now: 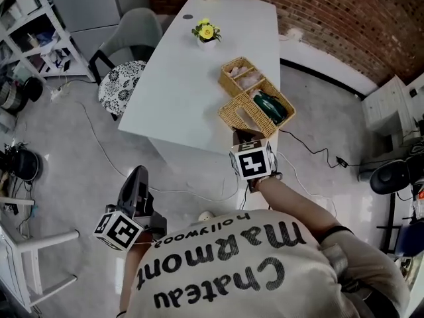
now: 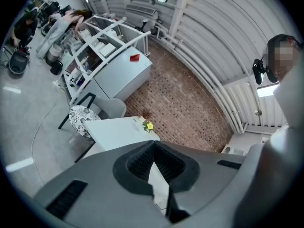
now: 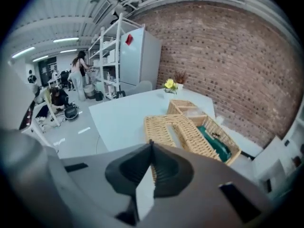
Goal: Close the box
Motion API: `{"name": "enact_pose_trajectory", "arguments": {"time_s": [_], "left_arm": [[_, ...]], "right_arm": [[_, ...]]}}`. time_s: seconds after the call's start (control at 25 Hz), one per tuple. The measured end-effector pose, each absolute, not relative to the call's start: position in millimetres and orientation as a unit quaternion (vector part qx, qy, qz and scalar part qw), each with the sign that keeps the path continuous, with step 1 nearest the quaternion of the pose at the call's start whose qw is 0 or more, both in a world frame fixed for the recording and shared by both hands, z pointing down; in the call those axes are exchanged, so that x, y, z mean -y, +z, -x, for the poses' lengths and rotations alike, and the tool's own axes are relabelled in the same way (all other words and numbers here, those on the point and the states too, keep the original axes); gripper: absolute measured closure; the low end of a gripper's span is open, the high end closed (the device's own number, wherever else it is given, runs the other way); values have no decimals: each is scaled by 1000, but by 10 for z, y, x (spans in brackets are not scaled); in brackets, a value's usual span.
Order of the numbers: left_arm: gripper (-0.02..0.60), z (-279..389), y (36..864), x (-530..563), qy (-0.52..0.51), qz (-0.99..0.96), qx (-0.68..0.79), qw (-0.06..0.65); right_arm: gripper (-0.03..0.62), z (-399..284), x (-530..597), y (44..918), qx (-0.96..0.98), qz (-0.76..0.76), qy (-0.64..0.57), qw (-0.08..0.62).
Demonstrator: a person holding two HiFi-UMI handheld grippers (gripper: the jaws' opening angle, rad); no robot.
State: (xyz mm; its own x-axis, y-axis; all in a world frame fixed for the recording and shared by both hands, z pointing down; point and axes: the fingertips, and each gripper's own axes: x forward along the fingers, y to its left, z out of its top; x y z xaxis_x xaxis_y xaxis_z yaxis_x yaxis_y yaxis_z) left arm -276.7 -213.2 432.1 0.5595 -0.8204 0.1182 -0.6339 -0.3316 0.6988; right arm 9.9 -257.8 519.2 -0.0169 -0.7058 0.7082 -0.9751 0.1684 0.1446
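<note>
Closing the box is barely begun: the wicker box (image 1: 289, 106) sits open at the table's (image 1: 185, 85) near edge, centre-right of the head view. Its green contents (image 1: 268, 108) are showing and its lid (image 1: 242, 116) lies out toward you. Your right gripper (image 3: 151, 144) has its fingers pressed together at the lid's near edge, apparently pinching it. Your left gripper (image 2: 153, 144), at lower left, is closed on nothing, well apart from the table. You have yet to swing the lid over and seat it.

A box (image 1: 230, 71) sits on the table (image 1: 185, 85) along its right edge, its lid (image 1: 242, 116) tilted up at the near left. A flowerpot (image 1: 207, 33) stands behind the box; a chair (image 1: 132, 45) stands left of the table.
</note>
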Motion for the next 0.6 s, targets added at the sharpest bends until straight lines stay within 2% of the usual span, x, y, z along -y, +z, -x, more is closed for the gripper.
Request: {"name": "enact_pose_trajectory", "arguments": {"time_s": [0.24,0.6], "left_arm": [[580,2675,4288,2157,-136,-813,431,366],[580,2773,4248,2190,-154,-804,450,356]], "right_arm": [[580,-158,2585,4717,696,-595,133,379],[580,-480,2669,4298,692,-614,133,356]]}}
